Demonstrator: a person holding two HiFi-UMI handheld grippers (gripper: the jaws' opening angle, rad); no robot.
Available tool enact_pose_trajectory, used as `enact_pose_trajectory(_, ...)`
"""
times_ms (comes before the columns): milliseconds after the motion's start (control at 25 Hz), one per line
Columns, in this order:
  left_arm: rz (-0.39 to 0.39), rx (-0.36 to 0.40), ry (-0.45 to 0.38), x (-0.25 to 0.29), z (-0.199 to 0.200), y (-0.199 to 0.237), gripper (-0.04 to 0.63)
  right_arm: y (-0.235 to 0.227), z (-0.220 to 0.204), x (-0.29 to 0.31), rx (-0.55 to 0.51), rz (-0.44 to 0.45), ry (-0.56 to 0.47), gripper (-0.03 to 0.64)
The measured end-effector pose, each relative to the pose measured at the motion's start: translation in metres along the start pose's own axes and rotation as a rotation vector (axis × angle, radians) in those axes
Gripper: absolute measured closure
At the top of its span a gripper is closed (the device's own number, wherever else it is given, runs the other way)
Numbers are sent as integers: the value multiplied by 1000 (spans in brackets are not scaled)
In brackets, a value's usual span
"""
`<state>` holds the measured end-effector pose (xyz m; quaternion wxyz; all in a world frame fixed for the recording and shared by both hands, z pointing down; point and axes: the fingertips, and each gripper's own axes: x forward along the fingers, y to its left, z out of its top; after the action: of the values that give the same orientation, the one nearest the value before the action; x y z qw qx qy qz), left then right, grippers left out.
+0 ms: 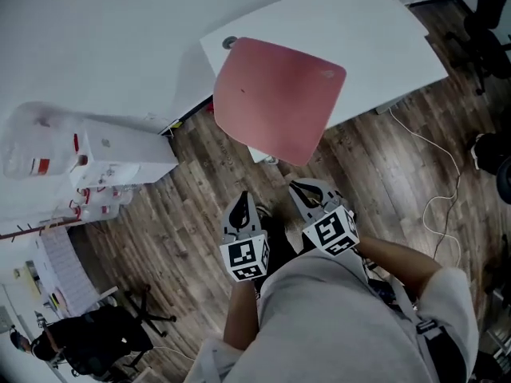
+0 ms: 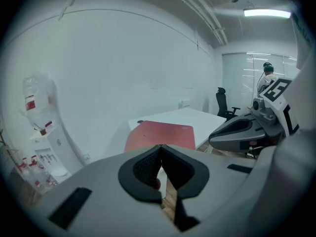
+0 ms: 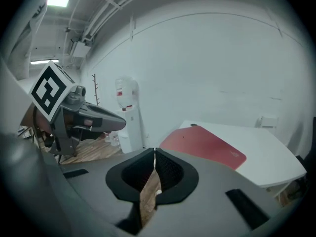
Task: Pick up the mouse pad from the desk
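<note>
White desk [image 1: 383,38] bears red mouse pad [image 1: 275,98], overhanging edge.

We're holding the left gripper [image 1: 242,204] and the right gripper [image 1: 306,190] side by side, both tilted slightly down, jaws closed and empty.

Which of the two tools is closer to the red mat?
The right tool: in the head view its tip comes closest to the near corner of the red mouse pad. The left tool is beside it, farther from the pad.
</note>
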<state>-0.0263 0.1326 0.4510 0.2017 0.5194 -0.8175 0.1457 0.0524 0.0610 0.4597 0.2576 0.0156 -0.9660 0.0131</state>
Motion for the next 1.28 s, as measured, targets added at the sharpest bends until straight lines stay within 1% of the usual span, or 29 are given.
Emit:
enact_pose_trajectory(80,-56,17,0,18,1,6,583,-6,-6,10,21,-44,22,575)
enact_pose_trajectory(120,-81,37,-2,26,2,10,583,-9,-9,15,26,-67,35,575)
enact_pose_trajectory(160,-106,70,-4,34,3,13,583,-12,-12,20,31,-93,50,575)
enact_pose_trajectory(240,-163,163,2,50,4,21,583,-20,-18,32,39,-153,81,575)
enact_pose_trajectory(400,-285,344,37,80,-9,41,583,-30,-32,55,52,-301,158,575)
enact_pose_trajectory(480,-328,408,38,96,-13,55,583,-29,-37,65,80,-371,189,575)
enact_pose_trajectory(560,-374,445,39,113,-17,66,583,-26,-41,78,89,-425,212,575)
enact_pose_trajectory(680,-440,473,52,137,-32,77,583,-26,-46,98,48,-495,250,575)
enact_pose_trajectory(720,-461,497,55,143,-39,79,583,-27,-48,102,30,-520,267,575)
enact_pose_trajectory(880,-532,666,44,163,-68,82,583,-30,-66,115,-52,-601,365,575)
enact_pose_trajectory(1000,-545,762,27,179,-89,89,583,-30,-85,122,-106,-643,456,574)
enact_pose_trajectory(1160,-477,913,-18,208,-108,103,581,-30,-113,128,-178,-696,592,572)
enact_pose_trajectory(1200,-463,946,-18,215,-114,105,580,-29,-121,130,-187,-702,626,554)
enact_pose_trajectory(1240,-454,969,-11,221,-121,108,578,-29,-128,132,-188,-708,655,505)
enact_pose_trajectory(1280,-448,981,3,227,-127,109,547,-28,-134,134,-186,-715,678,464)
